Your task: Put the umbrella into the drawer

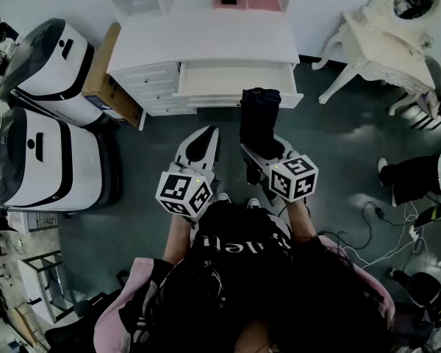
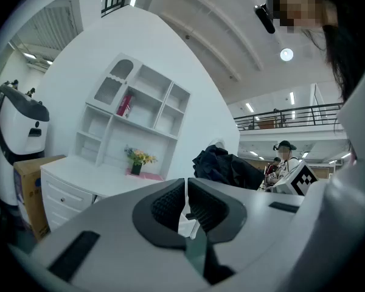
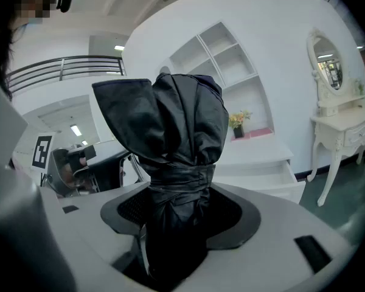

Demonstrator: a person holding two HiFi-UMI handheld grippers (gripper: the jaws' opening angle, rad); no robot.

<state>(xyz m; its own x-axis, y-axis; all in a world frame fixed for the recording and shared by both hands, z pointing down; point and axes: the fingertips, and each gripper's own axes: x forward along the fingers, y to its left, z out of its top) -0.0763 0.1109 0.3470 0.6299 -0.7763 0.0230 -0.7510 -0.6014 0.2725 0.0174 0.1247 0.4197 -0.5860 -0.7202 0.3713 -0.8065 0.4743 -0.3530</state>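
The likeliest trouble is lying in the last stretch to the drawer (image 1: pixel 220 79), which is standing pulled out from the white desk (image 1: pixel 206 39). On the left, the left gripper (image 1: pixel 200 147) is hovering just short of the drawer front. If it is pushed forward carelessly, it could nudge the drawer partly shut. To its right, the umbrella (image 1: pixel 259 116) is pointing at the drawer with its far end reaching about to the front edge. Its loose folds are flaring out above the strap (a bulky, floppy bundle, by the look of it), so they could snag on the drawer's front lip or leave the end hanging over it. The smooth fabric could also be sliding in a grip taken so low on the bundle.

As for the fingers, the left gripper's are pressing together with nothing between them, touching nothing else. The right gripper (image 1: pixel 263 151) is spreading its jaws wide around the umbrella's strapped lower part, and both pads (image 3: pixel 125 208) are bearing against the black fabric, carrying it clear of the floor and not yet inside the drawer.
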